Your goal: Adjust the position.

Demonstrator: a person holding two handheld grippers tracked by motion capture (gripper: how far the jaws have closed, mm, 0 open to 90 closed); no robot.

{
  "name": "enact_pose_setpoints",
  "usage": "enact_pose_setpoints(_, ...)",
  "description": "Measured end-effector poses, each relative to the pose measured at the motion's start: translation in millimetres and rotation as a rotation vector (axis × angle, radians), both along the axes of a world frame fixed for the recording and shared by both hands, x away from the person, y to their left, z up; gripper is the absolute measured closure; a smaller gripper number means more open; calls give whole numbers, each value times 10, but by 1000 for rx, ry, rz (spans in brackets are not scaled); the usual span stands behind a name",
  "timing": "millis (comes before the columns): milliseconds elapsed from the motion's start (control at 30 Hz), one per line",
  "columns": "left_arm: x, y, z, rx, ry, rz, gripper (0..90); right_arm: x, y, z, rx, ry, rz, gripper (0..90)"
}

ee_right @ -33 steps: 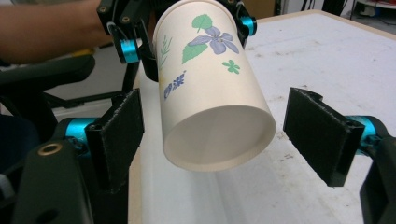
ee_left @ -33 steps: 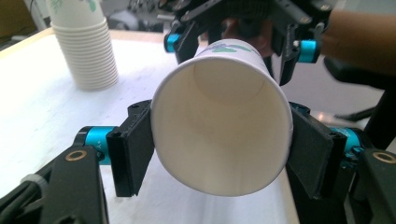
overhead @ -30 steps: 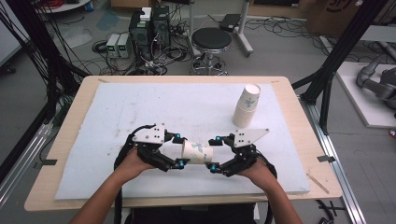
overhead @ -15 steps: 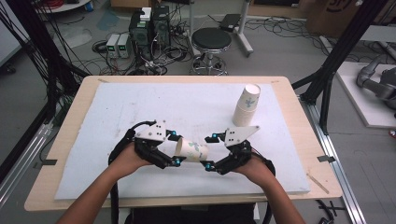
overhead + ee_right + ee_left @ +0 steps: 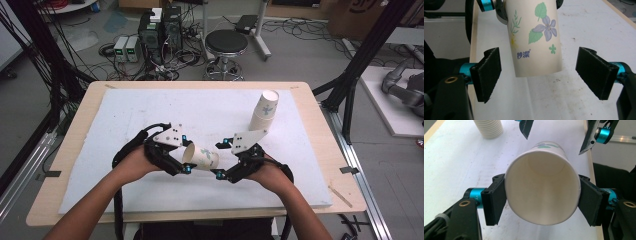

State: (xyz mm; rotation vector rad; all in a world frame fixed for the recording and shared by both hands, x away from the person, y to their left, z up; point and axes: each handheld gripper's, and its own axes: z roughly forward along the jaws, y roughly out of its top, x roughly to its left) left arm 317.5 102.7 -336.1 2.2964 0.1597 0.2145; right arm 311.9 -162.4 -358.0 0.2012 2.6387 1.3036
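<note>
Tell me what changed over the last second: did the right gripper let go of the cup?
Apparently yes. A second ago both grippers met at the paper cup; now the right gripper is open, jaws clear of the cup's base. The left gripper stays clamped near the rim, holding the cup on its side. Both hands shifted slightly. The stack of cups hasn't moved.

Light is even and bright from overhead. The white table cover point(image 5: 150, 115) reads pale with soft, short shadows under the hands. The high view is slightly soft and bends outward at its edges. In the left gripper view the paper cup point(image 5: 541, 187) mouth is sharp, its interior shaded; the upper right of that frame washes out.
</note>
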Motion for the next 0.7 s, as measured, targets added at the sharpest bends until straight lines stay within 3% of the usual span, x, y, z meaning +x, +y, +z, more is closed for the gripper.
enact_pose_setpoints(233,24,-75,27,90,-7,1,298,10,82,14,-69,-37,0,211)
enact_pose_setpoints(700,38,-176,6,144,8,10,297,13,333,-48,-193,-87,7,216)
